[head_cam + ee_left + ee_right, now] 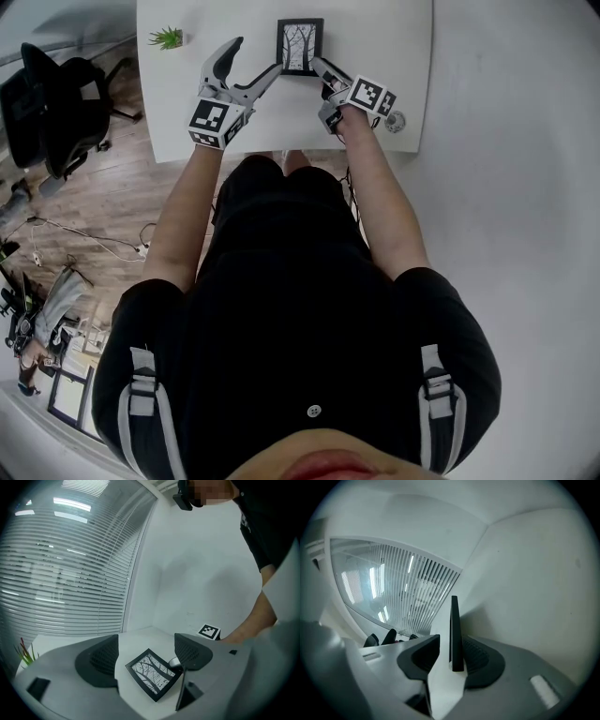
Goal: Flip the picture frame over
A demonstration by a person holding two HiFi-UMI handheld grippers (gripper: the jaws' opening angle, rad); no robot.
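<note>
Head view: a black rectangular picture frame (300, 47) w/ a bare-tree print is lying print-up on the white table (187, 112), near its far edge. The left gripper (255, 56) is sitting just left of the frame w/ its jaws spread wide. The right gripper (325, 73) is reaching the frame's near right corner. A small green plant (167, 37) is standing well left of the frame. A black office chair (56, 103) is standing on the wood floor beside the table.

Left gripper view: the left gripper (146, 641) is gripping nothing, jaws wide apart. The picture frame (153, 673) is lying on the table btwn and ahead of them, touching neither pad. The right gripper's pale tip is touching the frame's right-hand corner.

Right gripper view: the right gripper (452, 641) is showing its jaws apart, not clamped. The frame (454, 620) is showing edge-on as a thin dark strip btwn them, close to the right-hand pad, w/ a clear gap to the other. Slatted window blinds (408, 592) are filling the background.
</note>
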